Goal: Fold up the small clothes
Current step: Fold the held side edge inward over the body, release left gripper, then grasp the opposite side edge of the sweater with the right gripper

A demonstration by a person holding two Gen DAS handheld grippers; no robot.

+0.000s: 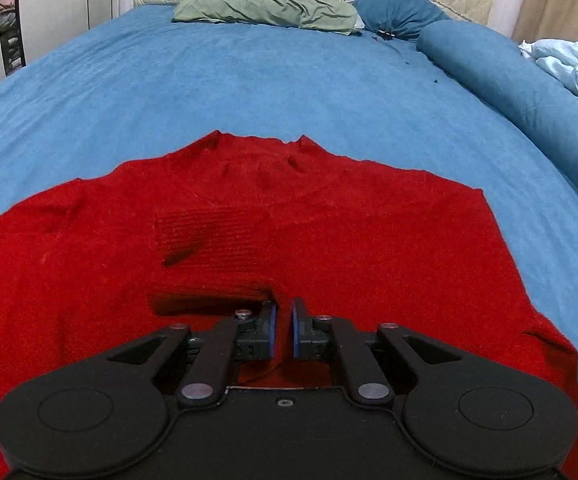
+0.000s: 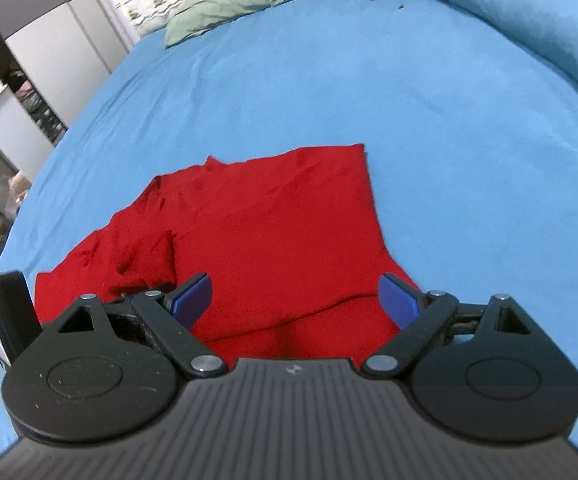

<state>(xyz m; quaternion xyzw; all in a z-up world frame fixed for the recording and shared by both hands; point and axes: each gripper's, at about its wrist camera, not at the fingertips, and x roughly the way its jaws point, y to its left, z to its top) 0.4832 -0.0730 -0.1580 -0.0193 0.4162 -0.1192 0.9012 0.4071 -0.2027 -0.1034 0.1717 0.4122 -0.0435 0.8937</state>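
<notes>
- The left gripper (image 1: 283,330) hovers over the red sweater (image 1: 329,240); its jaws stand a narrow slit apart, nothing visibly between them. A ribbed cuff (image 1: 213,236) lies folded in just ahead of it.
- The right gripper (image 2: 293,300) gapes wide and empty above the sweater's folded right side.
- Judged: sleeves tucked in; folding the body lengthwise remains.
</notes>
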